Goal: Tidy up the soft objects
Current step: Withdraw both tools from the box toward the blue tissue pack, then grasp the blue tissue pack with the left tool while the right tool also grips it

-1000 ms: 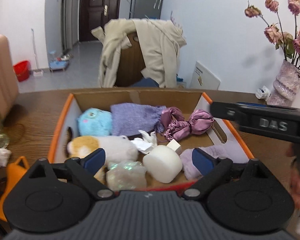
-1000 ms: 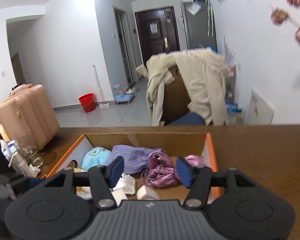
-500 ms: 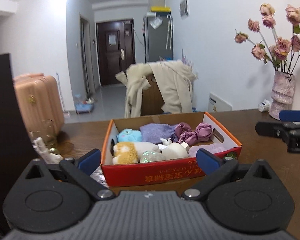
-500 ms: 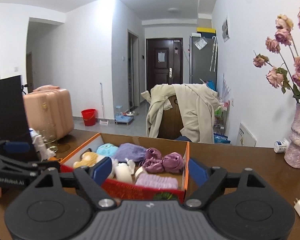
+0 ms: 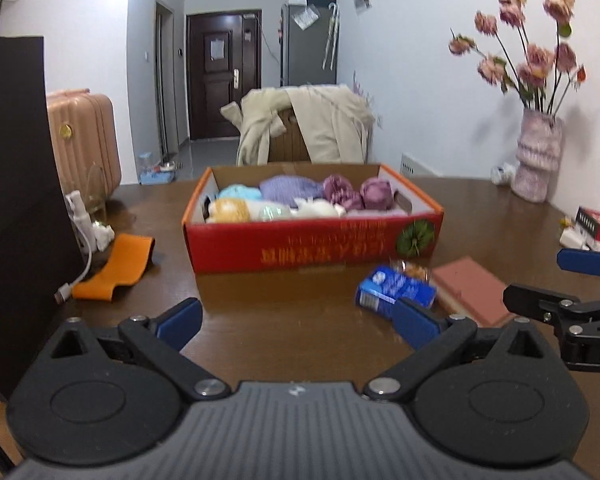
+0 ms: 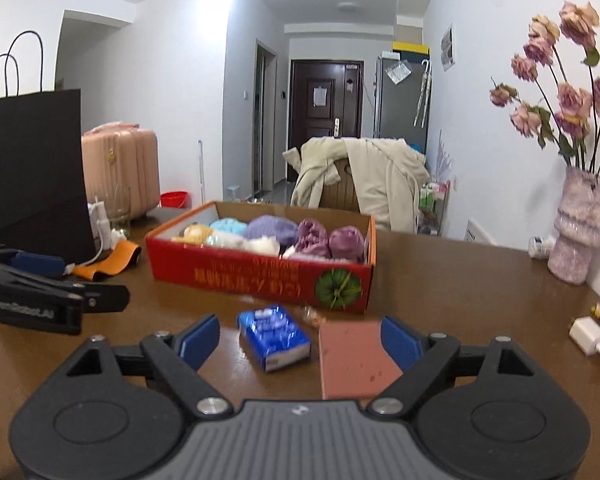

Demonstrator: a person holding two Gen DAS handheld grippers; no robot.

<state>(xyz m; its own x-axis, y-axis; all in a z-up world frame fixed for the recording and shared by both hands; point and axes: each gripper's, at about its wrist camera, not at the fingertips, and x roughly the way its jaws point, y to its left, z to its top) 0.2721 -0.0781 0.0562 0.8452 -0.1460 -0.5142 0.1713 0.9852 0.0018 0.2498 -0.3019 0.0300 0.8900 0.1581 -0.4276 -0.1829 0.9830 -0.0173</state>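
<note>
- The left gripper [image 5: 296,320] hangs over bare table [image 5: 280,320], its jaws spread wide with nothing between them.
- The right gripper [image 6: 300,338] has just been opening; its jaws are apart and grip nothing, above a blue packet [image 6: 274,336] and a pink pad [image 6: 352,360].
- Further back, the red box [image 5: 312,240] holds the soft objects [image 5: 292,198], packed inside.
- A pink vase [image 6: 580,228] stands far right.

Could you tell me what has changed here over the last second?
Both grippers have pulled back from over the box toward the table's near edge. The left gripper is wide open and empty; the right gripper's jaws have just been opening, holding nothing. The soft items in the box lie unchanged.
</note>
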